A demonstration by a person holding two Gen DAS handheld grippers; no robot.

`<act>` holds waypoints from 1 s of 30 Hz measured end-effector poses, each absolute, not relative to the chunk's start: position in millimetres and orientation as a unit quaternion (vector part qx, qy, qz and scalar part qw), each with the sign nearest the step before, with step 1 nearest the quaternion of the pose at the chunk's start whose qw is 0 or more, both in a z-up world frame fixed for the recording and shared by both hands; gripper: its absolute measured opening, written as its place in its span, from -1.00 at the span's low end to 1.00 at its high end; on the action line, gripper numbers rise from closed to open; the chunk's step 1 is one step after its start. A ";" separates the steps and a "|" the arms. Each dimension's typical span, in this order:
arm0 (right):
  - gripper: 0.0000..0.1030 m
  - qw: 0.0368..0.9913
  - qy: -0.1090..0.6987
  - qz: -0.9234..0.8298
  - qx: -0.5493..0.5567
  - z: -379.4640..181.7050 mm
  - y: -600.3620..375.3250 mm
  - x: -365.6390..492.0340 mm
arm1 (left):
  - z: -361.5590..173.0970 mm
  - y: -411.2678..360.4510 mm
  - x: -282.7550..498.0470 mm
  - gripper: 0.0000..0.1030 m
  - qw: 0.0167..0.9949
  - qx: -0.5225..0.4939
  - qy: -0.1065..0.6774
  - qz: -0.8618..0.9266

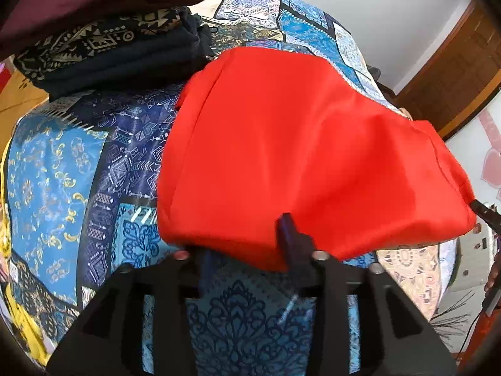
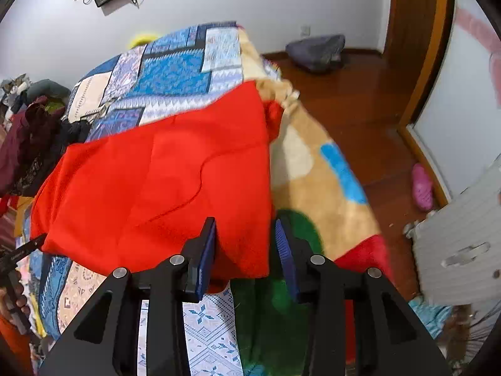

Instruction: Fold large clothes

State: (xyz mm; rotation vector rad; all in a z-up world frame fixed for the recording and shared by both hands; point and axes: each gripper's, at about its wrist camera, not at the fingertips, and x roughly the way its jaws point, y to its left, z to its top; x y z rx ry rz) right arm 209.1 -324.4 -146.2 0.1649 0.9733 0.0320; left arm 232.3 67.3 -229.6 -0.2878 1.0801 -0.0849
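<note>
A large red garment (image 1: 297, 156) lies folded on the blue patterned bedspread (image 1: 62, 172). My left gripper (image 1: 247, 244) stands at its near edge; the jaws are wide apart, the right fingertip (image 1: 288, 228) rests over the cloth and the left one is under the hem. In the right wrist view the red garment (image 2: 150, 181) spreads across the bed. My right gripper (image 2: 245, 247) straddles its near right corner with the jaws apart and a fold of cloth between the blue pads (image 2: 205, 250).
A stack of folded dark clothes (image 1: 109, 47) sits at the bed's far left. A beige fleece blanket (image 2: 328, 172) hangs off the right side. Wooden floor (image 2: 360, 94), a pink slipper (image 2: 422, 186), a grey bundle (image 2: 316, 51) and a white door (image 2: 463, 94) lie to the right.
</note>
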 end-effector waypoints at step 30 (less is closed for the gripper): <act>0.35 0.861 0.485 0.151 -0.042 -178.7 -151.5 270.5 | -261.7 89.8 285.1 0.11 0.818 -0.327 0.473 0.004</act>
